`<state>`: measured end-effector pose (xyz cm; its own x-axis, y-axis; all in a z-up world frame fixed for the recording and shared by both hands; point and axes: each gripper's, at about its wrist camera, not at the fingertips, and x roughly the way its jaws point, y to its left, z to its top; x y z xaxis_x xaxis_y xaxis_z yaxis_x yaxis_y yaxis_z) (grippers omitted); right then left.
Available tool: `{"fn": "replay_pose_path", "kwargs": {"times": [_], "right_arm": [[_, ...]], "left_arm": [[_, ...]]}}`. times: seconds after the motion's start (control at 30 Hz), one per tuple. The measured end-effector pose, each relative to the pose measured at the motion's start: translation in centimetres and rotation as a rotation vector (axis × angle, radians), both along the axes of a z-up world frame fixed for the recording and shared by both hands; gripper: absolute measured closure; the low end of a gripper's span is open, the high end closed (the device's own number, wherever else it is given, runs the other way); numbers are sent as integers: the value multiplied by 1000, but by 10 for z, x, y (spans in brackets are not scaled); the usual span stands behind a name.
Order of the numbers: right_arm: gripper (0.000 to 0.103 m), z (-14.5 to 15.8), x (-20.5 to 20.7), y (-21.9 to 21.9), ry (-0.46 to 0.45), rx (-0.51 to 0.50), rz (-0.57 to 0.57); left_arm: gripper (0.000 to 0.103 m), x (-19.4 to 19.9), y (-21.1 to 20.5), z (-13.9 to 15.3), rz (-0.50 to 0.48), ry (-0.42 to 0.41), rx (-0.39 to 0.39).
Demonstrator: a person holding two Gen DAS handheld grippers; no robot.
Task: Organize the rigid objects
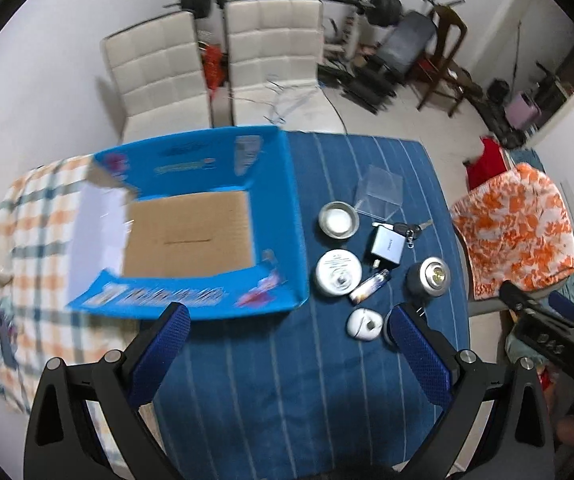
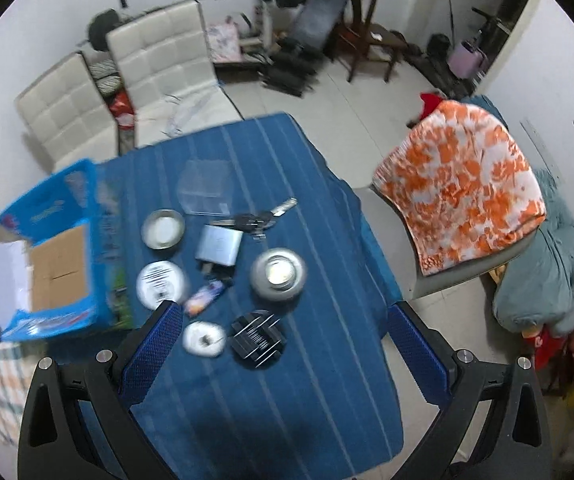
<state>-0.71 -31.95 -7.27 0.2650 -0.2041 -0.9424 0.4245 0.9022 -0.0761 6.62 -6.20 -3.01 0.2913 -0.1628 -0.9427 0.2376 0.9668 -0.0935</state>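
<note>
Two grippers (image 1: 287,322) (image 2: 279,316) gape above one blue box (image 1: 191,220) and nine small objects.

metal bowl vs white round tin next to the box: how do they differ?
The metal bowl is open-topped, bare grey metal; the white round tin is closed by a printed white lid. The bowl lies farther from the grippers, the tin nearer. Both are round, similar in size, and sit on the blue cloth beside the blue box, outside it.
</note>
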Motion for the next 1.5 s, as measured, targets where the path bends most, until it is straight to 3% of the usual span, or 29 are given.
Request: {"fn": "replay_pose_path", "kwargs": {"times": [0.17, 0.33, 0.43, 0.47, 0.57, 0.6, 0.73, 1.0, 1.2, 1.23, 1.27, 1.37, 1.5], "right_arm": [[0, -89, 32, -48, 114, 57, -71], [0, -169, 55, -79, 200, 239, -178], [1, -199, 64, -82, 224, 319, -204], [2, -208, 66, -82, 233, 336, -207], [23, -229, 70, -79, 264, 379, -219], [25, -234, 72, -77, 270, 392, -210], [26, -235, 77, -74, 269, 347, -153], [27, -228, 75, -98, 281, 314, -165], [27, -227, 81, -117, 284, 290, -173], [27, -226, 83, -118, 287, 284, -169], [27, -225, 83, -117, 289, 279, -165], [27, -223, 88, -121, 286, 258, -156], [27, -212, 91, -117, 269, 253, -136]], "left_arm": [[0, 44, -52, -43, -59, 49, 22], [0, 82, -94, -89, -107, 114, 79], [0, 96, -108, -109, -111, 137, 114], [0, 101, -113, -115, -111, 145, 126], [0, 109, -123, -129, -112, 165, 151], [0, 111, -125, -134, -110, 171, 157], [0, 123, -136, -146, -108, 198, 168], [0, 160, -181, -166, -147, 226, 158], [0, 183, -220, -218, -211, 338, 207], [10, 185, -223, -231, -215, 360, 214], [41, 185, -223, -240, -211, 377, 208], [41, 178, -222, -243, -200, 347, 193], [41, 168, -212, -223, -198, 286, 153]]}}
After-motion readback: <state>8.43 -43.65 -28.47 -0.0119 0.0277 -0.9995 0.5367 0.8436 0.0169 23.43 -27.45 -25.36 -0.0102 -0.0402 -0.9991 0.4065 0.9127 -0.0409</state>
